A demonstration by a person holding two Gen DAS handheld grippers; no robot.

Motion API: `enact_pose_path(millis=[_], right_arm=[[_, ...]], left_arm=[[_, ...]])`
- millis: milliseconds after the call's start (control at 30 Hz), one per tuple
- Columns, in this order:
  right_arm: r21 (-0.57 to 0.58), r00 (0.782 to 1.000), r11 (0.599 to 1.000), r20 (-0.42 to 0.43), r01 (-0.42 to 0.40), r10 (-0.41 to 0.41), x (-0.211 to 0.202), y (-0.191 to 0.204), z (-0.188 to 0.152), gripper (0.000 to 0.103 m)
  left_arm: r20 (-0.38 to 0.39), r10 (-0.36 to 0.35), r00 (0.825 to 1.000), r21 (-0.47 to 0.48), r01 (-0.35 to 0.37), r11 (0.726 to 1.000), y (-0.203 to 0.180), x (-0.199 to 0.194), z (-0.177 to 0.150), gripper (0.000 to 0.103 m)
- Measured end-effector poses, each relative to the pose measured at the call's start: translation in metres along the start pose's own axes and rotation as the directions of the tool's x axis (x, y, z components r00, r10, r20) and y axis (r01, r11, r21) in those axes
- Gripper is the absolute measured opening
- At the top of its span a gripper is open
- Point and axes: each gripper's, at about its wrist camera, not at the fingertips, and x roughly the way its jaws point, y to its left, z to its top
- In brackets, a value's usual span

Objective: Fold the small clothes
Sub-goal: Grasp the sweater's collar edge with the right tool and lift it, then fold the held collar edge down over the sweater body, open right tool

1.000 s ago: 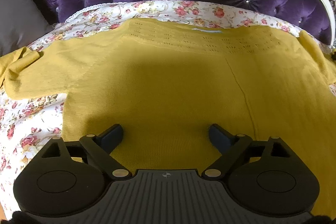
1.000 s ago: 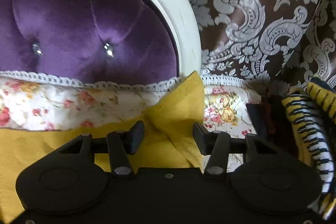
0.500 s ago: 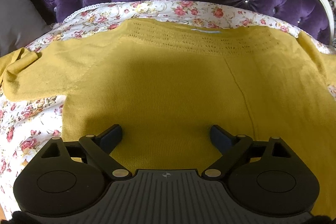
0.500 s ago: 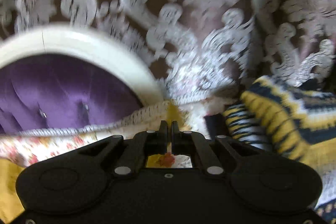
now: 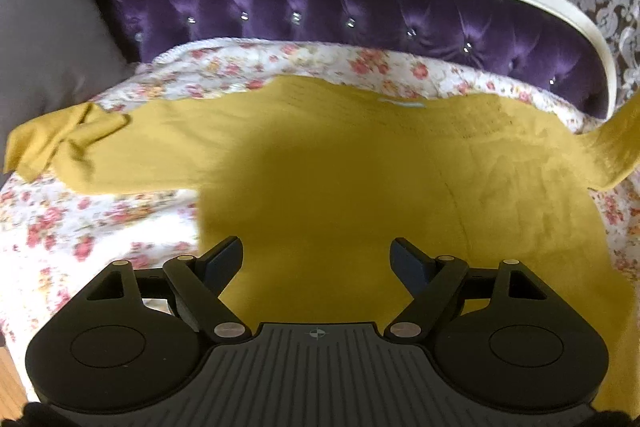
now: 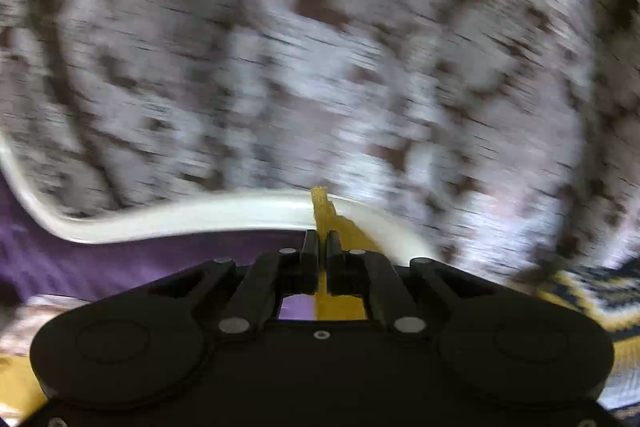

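Mustard knit sweater (image 5: 360, 179): spread flat across frame centre on the floral bedspread (image 5: 80, 227); light, limp, stretchy (best taken at cuffs and hems). Right gripper (image 6: 322, 251) clamped on its sleeve cuff (image 6: 320, 203), right sleeve lifted at right edge. Left gripper (image 5: 318, 259) over the hem, fingers apart though just closing slightly, nothing pinched.

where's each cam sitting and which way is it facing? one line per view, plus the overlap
Left wrist: on the left gripper, angled down over the yellow sweater spread on the floral bedspread, purple headboard beyond; its jaws have just been closing, nothing between them.
Right wrist: on the right gripper, facing the blurred damask wall; jaws shut on a sweater sleeve.
Shared: sweater, headboard, wall.
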Motion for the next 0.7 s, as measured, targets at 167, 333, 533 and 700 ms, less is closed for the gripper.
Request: enact_pose_path(millis=[167,333,533,700], right_arm=[[-0.1,0.977,0.972,-0.031,-0.213,0.211,-0.008,0.107,-0.001,0.007],[-0.136,0.907,0.898,-0.113,-0.418,0.405,0.008,0.214,-0.039,0.007],[-0.129,0.825,0.826,-0.247,-0.549,0.509,0.058,0.315,-0.122,0.007],[-0.122,0.783,0.8,-0.338,-0.587,0.523,0.088,0.364,-0.198,0.01]], left_arm=[[0.015,0.015,1.0,-0.034,-0.015,0.999,0.028,-0.017,-0.009,0.08],[0.02,0.038,0.999,-0.072,-0.036,0.997,0.054,-0.026,-0.019,0.08],[0.0,0.057,0.998,-0.109,-0.057,0.992,0.077,-0.026,-0.032,0.08],[-0.019,0.068,0.998,-0.125,-0.069,0.99,0.091,-0.023,-0.04,0.08]])
